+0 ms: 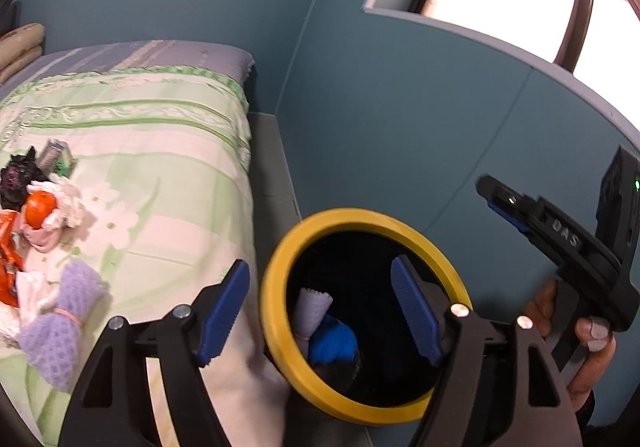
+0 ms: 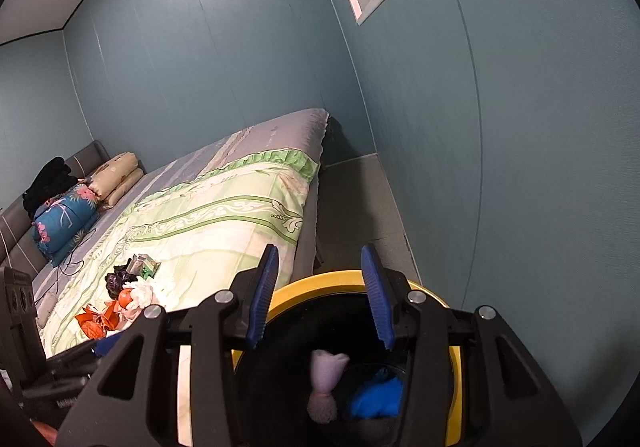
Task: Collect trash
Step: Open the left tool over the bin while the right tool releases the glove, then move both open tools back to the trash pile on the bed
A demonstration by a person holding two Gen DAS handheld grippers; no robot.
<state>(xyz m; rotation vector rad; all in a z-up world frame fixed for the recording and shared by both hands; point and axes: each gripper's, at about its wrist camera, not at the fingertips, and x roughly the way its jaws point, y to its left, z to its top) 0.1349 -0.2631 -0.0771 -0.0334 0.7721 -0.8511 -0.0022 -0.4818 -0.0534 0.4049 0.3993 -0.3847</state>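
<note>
A black bin with a yellow rim (image 1: 280, 259) stands on the floor beside the bed. Inside lie a lilac cloth bundle (image 1: 314, 307) and a blue crumpled piece (image 1: 334, 343). My left gripper (image 1: 320, 311) is open over the bin's near-left rim, with nothing between its pads. My right gripper (image 2: 320, 295) hangs open above the bin's rim (image 2: 316, 283); the lilac bundle (image 2: 326, 383) is below it in the bin, blurred, beside the blue piece (image 2: 376, 395). On the bed lie another lilac bundle (image 1: 66, 331), an orange (image 1: 38, 209), a black bag (image 1: 16, 179), an orange wrapper (image 1: 8, 259) and a green packet (image 1: 58, 159).
The bed with its green quilt (image 2: 224, 223) fills the left; pillows (image 2: 116, 175) lie at its head. A narrow strip of grey floor (image 2: 360, 207) runs between bed and blue wall. A hand (image 1: 592, 347) holds the right gripper's handle beside the bin.
</note>
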